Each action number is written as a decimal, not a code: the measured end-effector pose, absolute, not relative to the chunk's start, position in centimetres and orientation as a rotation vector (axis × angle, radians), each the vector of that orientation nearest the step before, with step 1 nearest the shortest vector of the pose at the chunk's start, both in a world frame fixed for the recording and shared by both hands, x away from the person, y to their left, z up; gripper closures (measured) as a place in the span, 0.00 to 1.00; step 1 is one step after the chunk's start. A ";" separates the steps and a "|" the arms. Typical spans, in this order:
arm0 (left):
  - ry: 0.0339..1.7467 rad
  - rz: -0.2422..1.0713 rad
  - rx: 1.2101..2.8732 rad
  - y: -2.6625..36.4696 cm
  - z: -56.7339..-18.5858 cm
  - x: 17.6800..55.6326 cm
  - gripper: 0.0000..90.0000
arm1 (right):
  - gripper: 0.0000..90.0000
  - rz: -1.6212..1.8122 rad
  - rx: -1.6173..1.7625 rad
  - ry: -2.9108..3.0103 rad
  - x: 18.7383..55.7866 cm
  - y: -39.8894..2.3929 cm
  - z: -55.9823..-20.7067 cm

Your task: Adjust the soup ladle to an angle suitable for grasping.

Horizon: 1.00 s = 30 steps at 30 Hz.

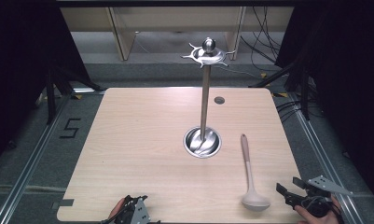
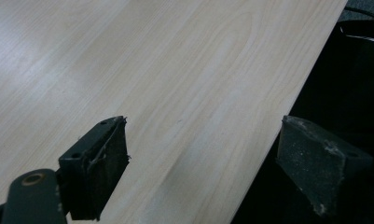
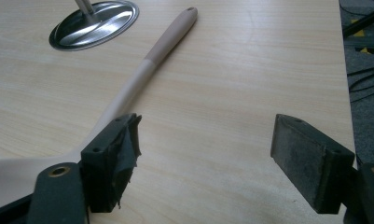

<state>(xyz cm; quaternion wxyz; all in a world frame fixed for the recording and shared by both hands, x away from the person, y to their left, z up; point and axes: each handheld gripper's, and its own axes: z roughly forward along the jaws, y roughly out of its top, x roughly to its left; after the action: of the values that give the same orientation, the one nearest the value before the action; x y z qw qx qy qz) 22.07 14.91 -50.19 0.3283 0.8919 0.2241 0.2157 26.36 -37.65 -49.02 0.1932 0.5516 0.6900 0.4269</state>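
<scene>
At the left we hold the left gripper (image 1: 131,212) near the front edge of the table (image 1: 138,140), its jaws spread and empty. In the middle stands the metal stand (image 1: 203,102) with hooks on top. To its right lies the ladle (image 1: 250,177), its bowl toward us. The right gripper (image 1: 289,191) waits just beside this bowl, jaws apart, nothing between them. We think the grasp is not yet begun; next we should probably close on the handle.

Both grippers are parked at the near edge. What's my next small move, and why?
Probably slide the open right gripper left toward the ladle. It lies flat beside the hook stand, bowl nearest that gripper, ungripped; the left gripper sits farther away.
</scene>
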 end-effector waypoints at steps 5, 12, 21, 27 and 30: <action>0.573 0.570 2.338 14.9 -50.1 22.1 0.17 | 0.27 1.183 1.490 1.933 26.6 -38.0 -49.0; 0.570 0.571 2.342 14.9 -50.2 22.1 0.17 | 0.27 1.197 1.509 1.932 26.5 -37.7 -48.9; 0.574 0.569 2.338 14.9 -50.1 22.1 0.17 | 0.28 1.207 1.504 1.925 27.4 -37.2 -47.4; 0.573 0.568 2.340 14.9 -50.2 22.2 0.17 | 0.31 1.176 1.498 1.956 28.1 -36.3 -46.2; 0.570 0.567 2.342 14.8 -50.1 22.1 0.17 | 0.31 1.117 1.446 1.984 28.8 -36.0 -45.9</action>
<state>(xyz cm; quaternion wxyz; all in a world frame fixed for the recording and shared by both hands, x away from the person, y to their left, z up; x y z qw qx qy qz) 22.15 14.84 -50.14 0.3266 0.8940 0.2176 0.2163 28.82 -35.96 -45.90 0.2203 0.5229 0.7176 0.4039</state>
